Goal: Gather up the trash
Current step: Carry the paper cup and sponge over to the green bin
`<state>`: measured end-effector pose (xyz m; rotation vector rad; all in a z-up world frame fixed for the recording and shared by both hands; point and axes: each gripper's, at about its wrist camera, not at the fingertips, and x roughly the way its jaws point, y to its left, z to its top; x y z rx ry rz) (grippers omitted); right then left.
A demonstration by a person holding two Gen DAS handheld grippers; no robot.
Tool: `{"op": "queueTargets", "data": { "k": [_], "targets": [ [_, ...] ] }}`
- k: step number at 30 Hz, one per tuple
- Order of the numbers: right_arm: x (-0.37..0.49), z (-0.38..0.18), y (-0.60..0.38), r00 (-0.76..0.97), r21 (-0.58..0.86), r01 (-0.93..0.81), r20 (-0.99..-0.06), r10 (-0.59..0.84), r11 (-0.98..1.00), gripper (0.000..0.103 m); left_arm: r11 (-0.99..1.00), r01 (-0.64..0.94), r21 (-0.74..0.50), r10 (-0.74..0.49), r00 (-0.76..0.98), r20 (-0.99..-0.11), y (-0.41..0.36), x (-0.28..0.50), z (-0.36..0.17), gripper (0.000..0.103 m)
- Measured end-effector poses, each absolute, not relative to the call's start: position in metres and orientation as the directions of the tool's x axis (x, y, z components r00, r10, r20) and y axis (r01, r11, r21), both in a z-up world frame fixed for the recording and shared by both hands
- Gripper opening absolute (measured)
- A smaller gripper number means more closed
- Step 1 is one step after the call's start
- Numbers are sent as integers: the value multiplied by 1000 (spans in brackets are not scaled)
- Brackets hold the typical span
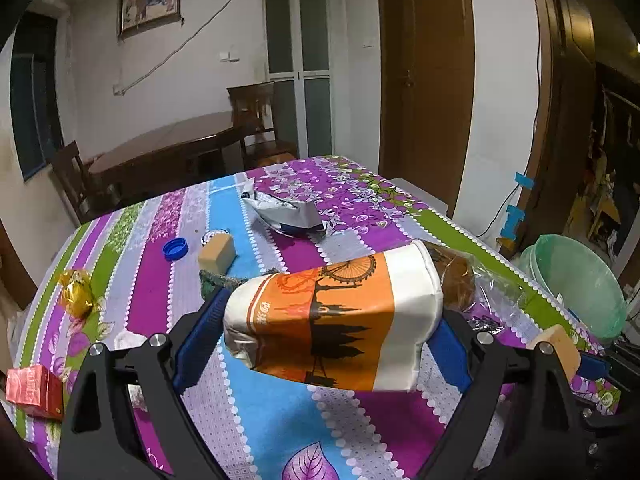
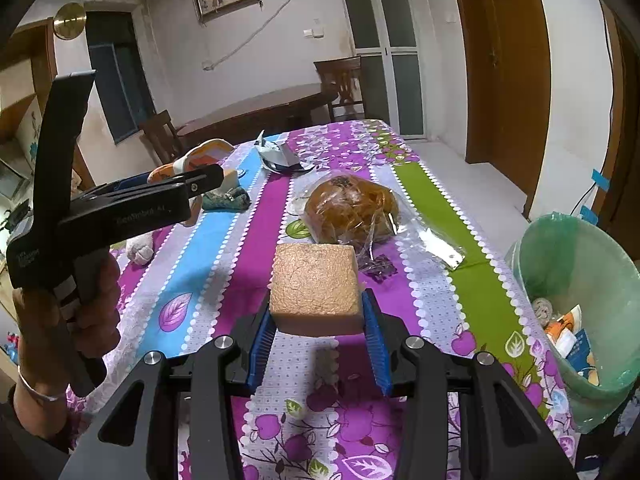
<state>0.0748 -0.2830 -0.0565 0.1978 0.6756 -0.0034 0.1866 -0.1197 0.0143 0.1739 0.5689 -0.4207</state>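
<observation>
My left gripper (image 1: 332,322) is shut on an orange-and-white paper cup (image 1: 344,304), which lies sideways between the blue pads above the tablecloth. From the right wrist view that gripper (image 2: 196,182) and cup (image 2: 200,152) are at the left, in a person's hand. My right gripper (image 2: 318,304) is shut on a tan sponge block (image 2: 314,280), also held off the table. The green-lined trash bucket (image 2: 576,264) stands past the table's right edge with several scraps inside, right of both grippers. Its rim (image 1: 576,280) also shows in the left wrist view.
Still on the striped cloth are a bun in clear wrap (image 2: 352,208), a crumpled silver packet (image 1: 288,212), a blue cap (image 1: 175,248), a second tan block (image 1: 216,254), a gold wrapper (image 1: 76,292) and a red box (image 1: 34,390). Chairs and a wooden table stand behind.
</observation>
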Motion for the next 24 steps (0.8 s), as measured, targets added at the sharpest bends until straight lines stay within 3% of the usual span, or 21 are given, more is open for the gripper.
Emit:
{"op": "queueTargets", "data": {
  "k": [17,24],
  "targets": [
    [80,-44,-288,805,138,63,-592,31,988,43,913,400,77,-297,784,-545,-121,187,13,87],
    [66,-34,-319,824,157,117,-567,-7,981,43,871,490,27,-384,716,-583,-140,176,16,88]
  ]
}}
